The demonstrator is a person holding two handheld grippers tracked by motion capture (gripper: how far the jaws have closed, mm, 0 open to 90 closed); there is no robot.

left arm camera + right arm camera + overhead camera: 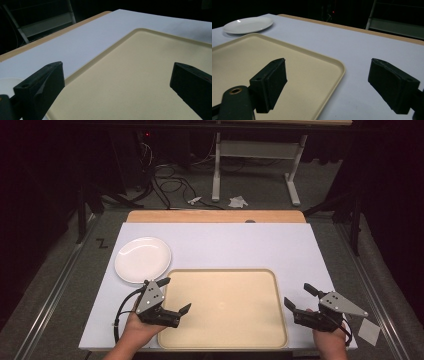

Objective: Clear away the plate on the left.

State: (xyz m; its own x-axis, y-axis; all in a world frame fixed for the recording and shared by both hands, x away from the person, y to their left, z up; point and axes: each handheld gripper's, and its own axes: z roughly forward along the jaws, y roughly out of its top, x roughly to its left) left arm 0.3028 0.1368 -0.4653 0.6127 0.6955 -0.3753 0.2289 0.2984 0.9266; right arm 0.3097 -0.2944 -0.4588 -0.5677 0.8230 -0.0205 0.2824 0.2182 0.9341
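A cream tray (223, 306) lies at the near middle of the white table top, with nothing on it. A white plate (142, 259) sits just beyond its far left corner. My left gripper (174, 294) hovers at the tray's left rim, jaws wide apart and nothing between them; its own view looks across the tray (140, 75) between the two black jaws. My right gripper (299, 295) hangs off the tray's right rim, also open with nothing in it. In the right gripper view the tray's corner (322, 63) lies between the jaws and the plate (248, 25) shows far left.
The white sheet (220, 245) covers a wooden table whose far edge (215, 216) shows beyond it. A white paper scrap (369, 331) lies at the near right corner. Past the table stand a white frame leg (216, 165) and cables on the dark floor.
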